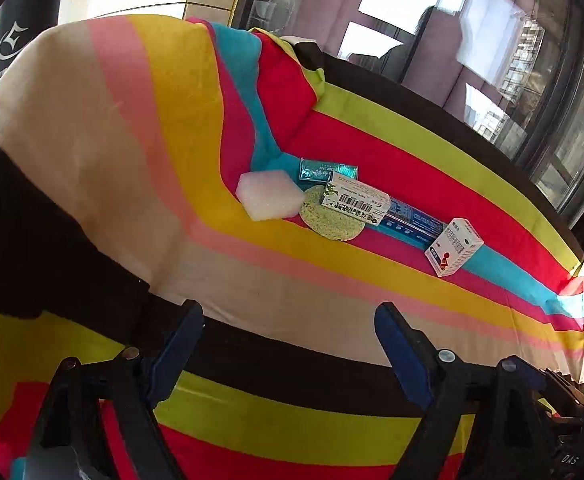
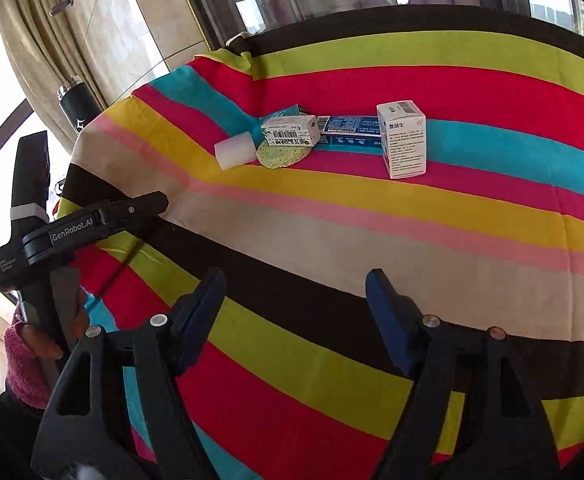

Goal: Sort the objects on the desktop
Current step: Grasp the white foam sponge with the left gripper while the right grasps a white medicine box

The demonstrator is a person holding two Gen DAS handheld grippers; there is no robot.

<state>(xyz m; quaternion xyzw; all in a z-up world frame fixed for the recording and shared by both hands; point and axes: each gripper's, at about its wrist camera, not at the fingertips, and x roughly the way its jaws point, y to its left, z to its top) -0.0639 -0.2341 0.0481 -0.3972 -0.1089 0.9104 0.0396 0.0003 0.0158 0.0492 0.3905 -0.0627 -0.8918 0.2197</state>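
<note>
A cluster of objects lies on the striped cloth (image 1: 92,140), far from both grippers. It holds a white sponge block (image 1: 270,196) (image 2: 234,150), a round green sponge (image 1: 331,218) (image 2: 282,155), a white barcode box (image 1: 355,199) (image 2: 290,131), a teal packet (image 1: 327,170) and a long blue box (image 1: 411,220) (image 2: 349,130). A white carton (image 1: 453,247) (image 2: 405,146) stands upright to their right. My left gripper (image 1: 288,312) is open and empty over the cloth's near stripes. My right gripper (image 2: 295,280) is also open with nothing between its blue pads.
In the right wrist view the left tool's black finger (image 2: 140,206) reaches in from the left, held by a hand in a pink sleeve (image 2: 28,364). A black bottle (image 2: 78,108) stands beyond the table's left edge. Windows and a curtain lie behind.
</note>
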